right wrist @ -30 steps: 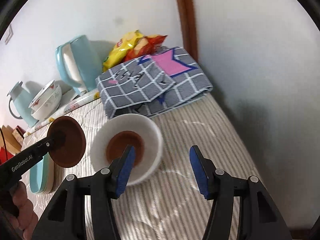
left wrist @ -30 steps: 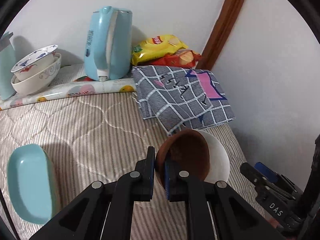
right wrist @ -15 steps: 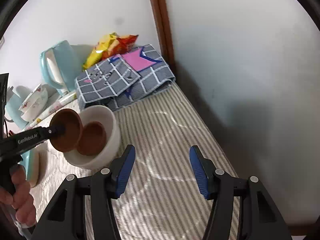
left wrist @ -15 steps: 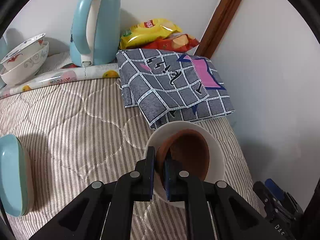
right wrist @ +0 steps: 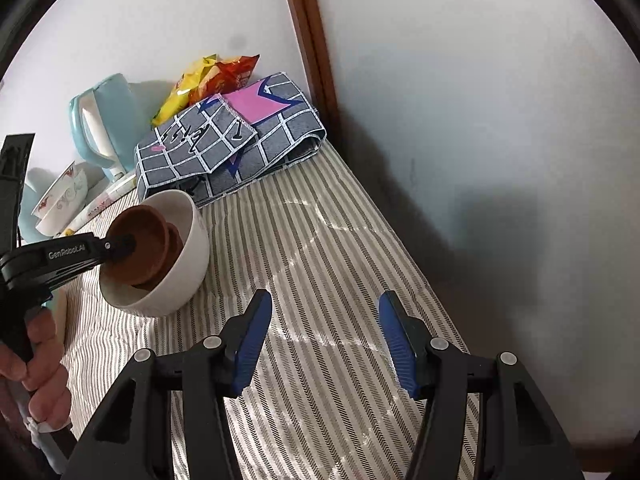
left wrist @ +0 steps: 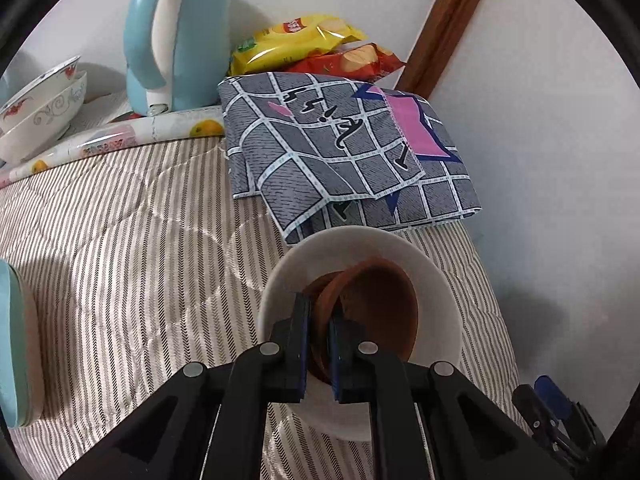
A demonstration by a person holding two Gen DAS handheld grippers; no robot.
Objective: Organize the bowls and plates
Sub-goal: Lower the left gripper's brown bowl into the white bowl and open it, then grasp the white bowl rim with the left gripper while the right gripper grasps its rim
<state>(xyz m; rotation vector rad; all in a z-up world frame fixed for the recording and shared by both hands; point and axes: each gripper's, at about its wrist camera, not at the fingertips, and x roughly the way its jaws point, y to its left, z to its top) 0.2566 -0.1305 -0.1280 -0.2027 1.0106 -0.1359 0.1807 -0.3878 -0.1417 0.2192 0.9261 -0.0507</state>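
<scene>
Left tongs (left wrist: 318, 344) clamped on brown bowl (left wrist: 372, 312) rim inside white bowl (left wrist: 360, 248); right tongs (right wrist: 325, 340) agape, empty.

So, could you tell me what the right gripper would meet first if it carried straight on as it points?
Probably the bare striped quilt; the right gripper is open and empty, and nothing lies ahead.

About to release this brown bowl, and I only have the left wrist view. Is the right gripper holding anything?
Observer: No, the right gripper is open and empty over the striped quilt.
Operator: Close to the white bowl?
Observer: Apart; the white bowl sits off to its left.
Operator: How does my bowl sit?
Observer: From the side, the brown bowl leans steeply, lower rim inside the white bowl, beside a second brown bowl.
</scene>
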